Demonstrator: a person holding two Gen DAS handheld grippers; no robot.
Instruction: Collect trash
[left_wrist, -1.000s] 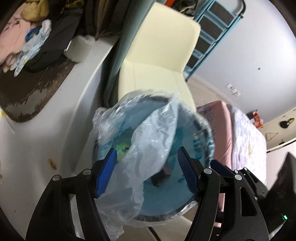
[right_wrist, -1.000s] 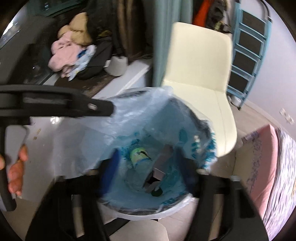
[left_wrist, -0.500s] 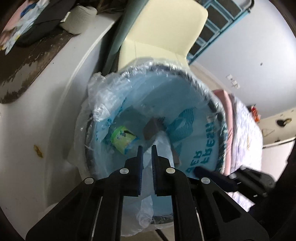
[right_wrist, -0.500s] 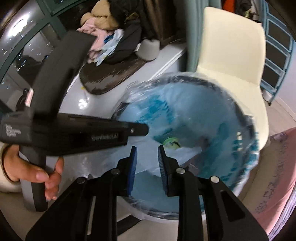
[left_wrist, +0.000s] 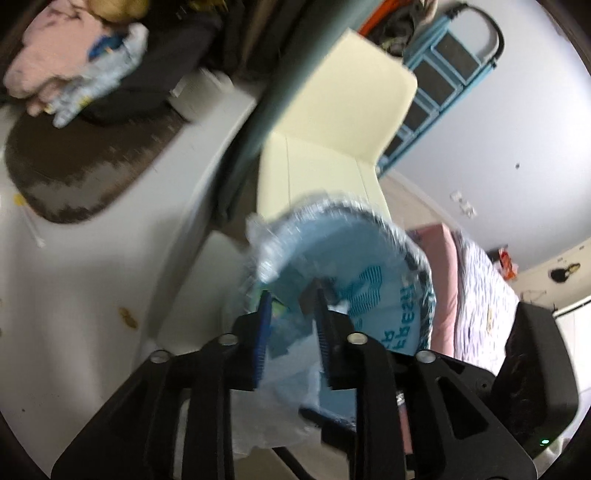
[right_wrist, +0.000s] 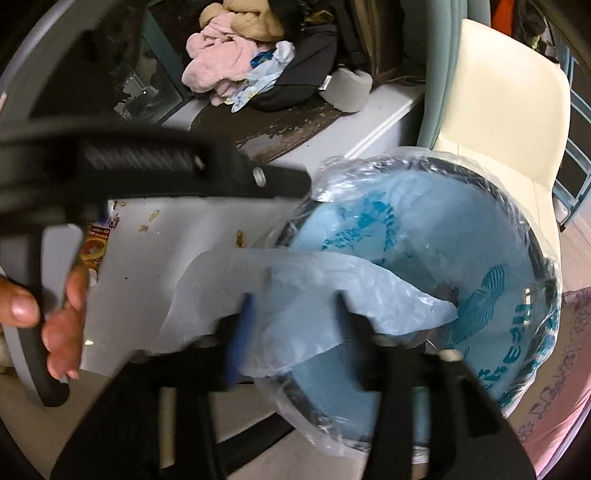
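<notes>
Now listed, largest first: white bench (right_wrist: 173, 236), crumbs near its edge; trash bin (right_wrist: 532, 258) just beside that edge, blue liner bag (right_wrist: 369, 284) inside with its near flap loose. Left gripper (left_wrist: 291, 325), nearly closed half a second ago, stands parted with film between its fingers; right gripper (right_wrist: 291, 325) likewise has spread, flap draped across. Judgement: liner released, regrasp needed.

Home bedrm, bed (left_wrist: 476, 295), cream chair (left_wrist: 332, 147), clothes pile (right_wrist: 229, 66)
</notes>
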